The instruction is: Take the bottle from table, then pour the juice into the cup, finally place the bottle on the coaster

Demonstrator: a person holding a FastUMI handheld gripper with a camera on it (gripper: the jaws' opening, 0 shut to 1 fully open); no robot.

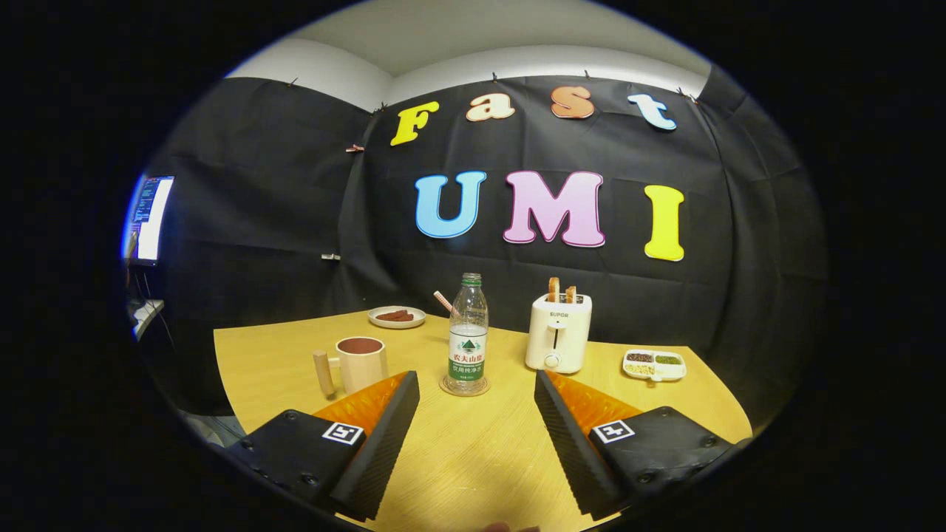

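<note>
The claw (477,414) hangs released, its two ribbed black fingers (384,436) spread wide with nothing between them. Just ahead of the gap stands the clear plastic bottle with a green label and green cap (468,336), upright on a round transparent coaster (465,387) on the yellow wooden table (473,458). Ahead of the left finger sits the beige mug with a wooden handle (361,362), dark liquid showing inside. Judging by this, either the task is finished or the pickup has not begun; a grasp would mean moving straight forward and closing on the bottle's body.
</note>
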